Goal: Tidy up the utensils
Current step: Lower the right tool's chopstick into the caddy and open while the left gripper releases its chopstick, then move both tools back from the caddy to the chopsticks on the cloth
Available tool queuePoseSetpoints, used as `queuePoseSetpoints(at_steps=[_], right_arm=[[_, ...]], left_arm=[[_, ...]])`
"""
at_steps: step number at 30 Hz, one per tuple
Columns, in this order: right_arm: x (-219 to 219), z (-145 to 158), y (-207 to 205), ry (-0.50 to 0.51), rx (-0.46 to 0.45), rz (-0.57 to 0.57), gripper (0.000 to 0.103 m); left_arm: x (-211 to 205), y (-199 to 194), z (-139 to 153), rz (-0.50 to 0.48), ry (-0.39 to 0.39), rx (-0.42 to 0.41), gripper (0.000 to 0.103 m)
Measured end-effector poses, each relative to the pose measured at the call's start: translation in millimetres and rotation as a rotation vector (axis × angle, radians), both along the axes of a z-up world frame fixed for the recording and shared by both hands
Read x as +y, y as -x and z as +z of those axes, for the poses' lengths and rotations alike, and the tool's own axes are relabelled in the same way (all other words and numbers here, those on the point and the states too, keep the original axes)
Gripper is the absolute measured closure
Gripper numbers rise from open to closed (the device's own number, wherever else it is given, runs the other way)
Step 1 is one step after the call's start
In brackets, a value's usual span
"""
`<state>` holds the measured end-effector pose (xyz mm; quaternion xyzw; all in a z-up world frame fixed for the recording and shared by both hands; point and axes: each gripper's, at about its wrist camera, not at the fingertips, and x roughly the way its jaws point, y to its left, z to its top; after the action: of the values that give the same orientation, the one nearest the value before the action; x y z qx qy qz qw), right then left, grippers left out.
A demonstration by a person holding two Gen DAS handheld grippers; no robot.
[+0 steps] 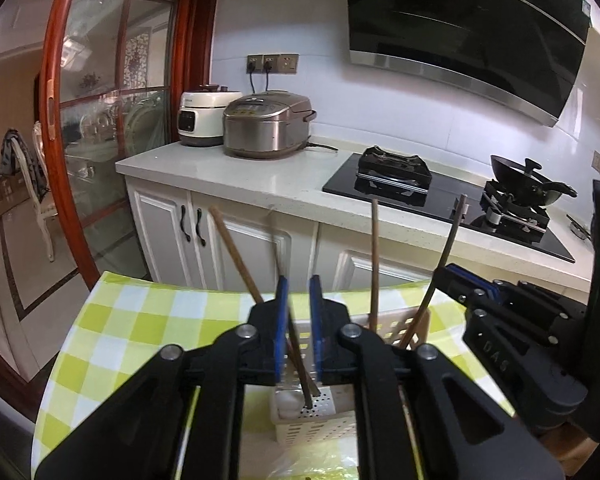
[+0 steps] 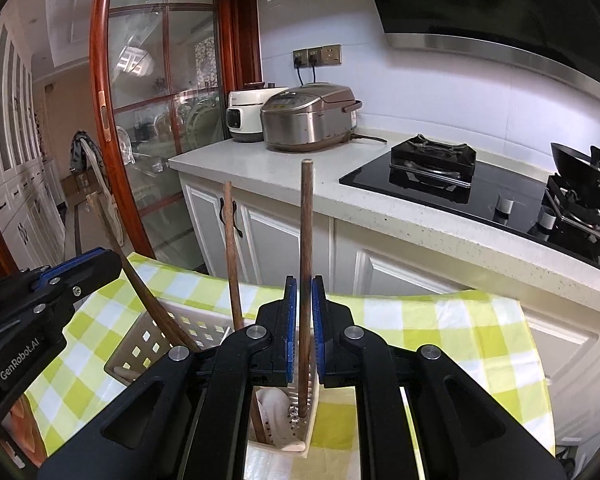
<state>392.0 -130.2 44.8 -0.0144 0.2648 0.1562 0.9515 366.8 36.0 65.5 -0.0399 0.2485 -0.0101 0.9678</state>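
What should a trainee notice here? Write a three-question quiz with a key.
1. True or false: the chopsticks stand in the white basket.
2. The cloth under the basket is: A red-striped, B green-and-white checked, C plain blue.
3. Fill in: between the fingers of the right gripper runs one upright ____.
Key: 1 true; 2 B; 3 chopstick.
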Motion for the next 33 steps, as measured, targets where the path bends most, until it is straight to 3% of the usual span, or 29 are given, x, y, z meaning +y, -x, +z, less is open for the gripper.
queuePoseSetpoints(at_steps=[3,7,10,12,14,17,19,22,33], right_arm=[[-4.7,2.5,4.2,-0.012,-0.01,-0.006,0.089],[-14.4,7.3,12.6,-0.034,-0.023,-0.016,0.071],[-21.4,10.2,22.9,-0.047,-0.032,-0.022,0.071],[-26.0,10.0,29.8,-0.054,-0.033,-0.024,0.071],[-30.3,8.4,38.6,-0.064,-0.032,-0.027,0.071],[-35.2,3.7,54.0,-0.075,-0.028,-0.026,0.071],[-37.8,-0.3,63.5,-0.081,-0.024,-0.028,0.069],[-42.0,-10.5,80.7,-0.08,-0.018,-0.043,0.05],[-41.7,-71.8,121.8,-0.059,0.081,-0.057,0.048]], left_arm=[[2.1,4.7,-1.5,0.014,0.0,-0.005,0.081],[6.1,15.2,-2.0,0.034,0.001,-0.02,0.069],[9.7,26.2,-1.2,0.054,-0.001,-0.036,0.06],[12.2,34.4,-0.2,0.074,-0.002,-0.052,0.04],[16.7,46.6,0.2,0.108,0.011,-0.082,0.027],[22.9,61.9,-0.6,0.13,0.029,-0.099,0.015],[23.2,70.5,-2.3,0.138,0.021,-0.101,0.012],[22.0,88.7,-9.7,0.15,-0.013,-0.104,0.007],[27.3,145.8,-60.0,0.162,-0.02,-0.041,0.005]])
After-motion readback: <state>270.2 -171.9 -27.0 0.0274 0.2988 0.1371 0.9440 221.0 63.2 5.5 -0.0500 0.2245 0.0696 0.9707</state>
